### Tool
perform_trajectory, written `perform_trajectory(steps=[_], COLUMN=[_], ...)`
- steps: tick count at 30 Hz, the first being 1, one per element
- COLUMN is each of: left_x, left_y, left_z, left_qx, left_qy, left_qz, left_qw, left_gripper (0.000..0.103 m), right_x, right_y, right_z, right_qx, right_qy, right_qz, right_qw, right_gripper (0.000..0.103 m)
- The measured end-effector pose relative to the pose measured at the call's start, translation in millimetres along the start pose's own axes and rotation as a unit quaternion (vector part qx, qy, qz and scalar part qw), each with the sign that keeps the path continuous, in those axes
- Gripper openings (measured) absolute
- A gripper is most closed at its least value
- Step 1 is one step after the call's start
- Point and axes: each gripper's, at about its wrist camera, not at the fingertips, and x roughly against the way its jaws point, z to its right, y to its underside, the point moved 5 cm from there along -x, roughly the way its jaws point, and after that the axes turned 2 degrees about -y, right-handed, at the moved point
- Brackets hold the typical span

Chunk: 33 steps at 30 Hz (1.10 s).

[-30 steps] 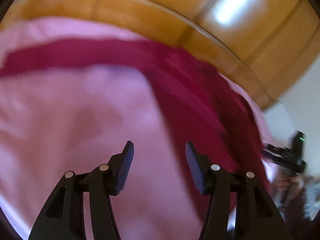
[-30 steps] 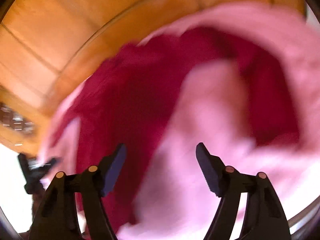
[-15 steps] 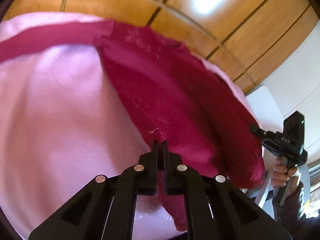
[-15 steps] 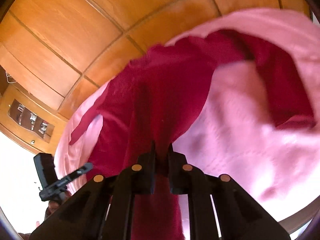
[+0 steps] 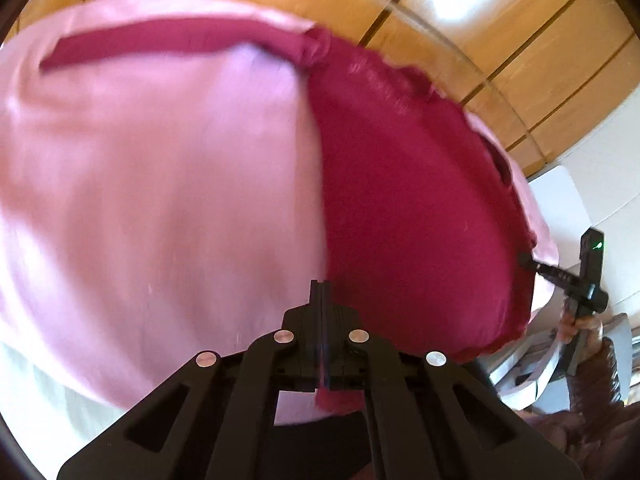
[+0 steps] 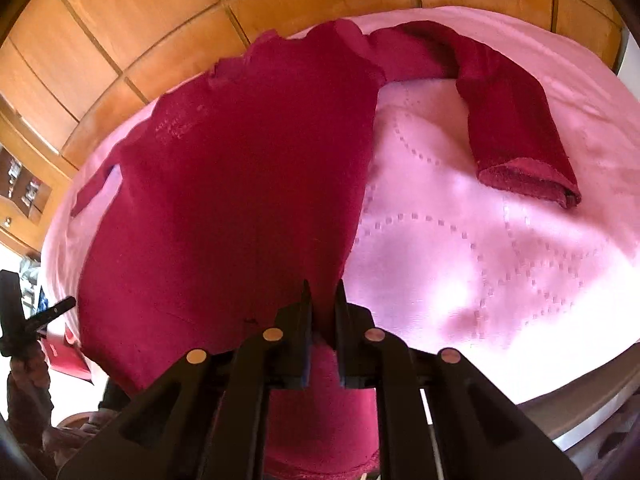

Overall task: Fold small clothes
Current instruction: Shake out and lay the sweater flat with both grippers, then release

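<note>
Left gripper (image 5: 320, 286) fingers pressed together on the near hem of the crimson sweater (image 5: 408, 208), a tuft of red fabric showing below the clamped pads. Right gripper (image 6: 322, 292) fingers nearly closed, pinching a thicker fold of the same sweater (image 6: 240, 184) at its near edge, with a strip of the cloth hanging down between and beneath them.

One garment only: a dark red knit sweater, spread body-first away from both grippers over a pink cloth (image 6: 480, 248). Two sleeves counted: one bent across the far side and angled back, its open cuff (image 6: 528, 184) lying flat on the pink cloth in the right wrist view; the other stretched out as a long narrow band (image 5: 168, 46) across the far part of the cloth in the left wrist view. Pink cloth stitched with looping dashed lines, covering a round table (image 6: 580, 404) whose rim shows at the lower right. Wooden panelled wall (image 6: 120, 32) beyond. Opposite gripper (image 5: 576, 280) visible at the right edge of the left wrist view, held in a hand. No readable writing or labels anywhere; left wrist view blurred.
</note>
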Motion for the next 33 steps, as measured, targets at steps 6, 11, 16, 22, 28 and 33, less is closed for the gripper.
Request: perform_trajectory(steps=[6,11,16,22,28,33], left_x=[14,0,2,54,72,55], left_y=[-10,-20,-44,-86,-142,-182], left_z=[-15,2,-42,-153,-236,-268], left_qx=[0.024,0.012,0.074,0.19,0.24,0.254], left_qy=[0.028,0.046,-0.037,-0.147,-0.202,-0.226], left_qz=[0.038,0.041,0.086,0.171,0.199,0.191], left_qw=[0.9986,0.998,0.9929,0.9556,0.9283,0.921], left_gripper=[0.0,0.043,0.043,0.043,0.043,0.043], right_x=[14,-12,-61,-111,-145,-146], right_y=[-22,-41,-53,-49,-41,-41], right_z=[-19,-75,-153,-199,-195,-193], right_qx=[0.025,0.066,0.137,0.223,0.225,0.22], right_qy=[0.008,-0.03,-0.052,-0.016,-0.012,-0.023], right_qz=[0.052,0.071,0.07,0.079,0.075,0.071], right_qw=[0.998,0.995,0.987,0.971,0.971,0.973], right_gripper=[0.063,0.071,0.075,0.078,0.09,0.093])
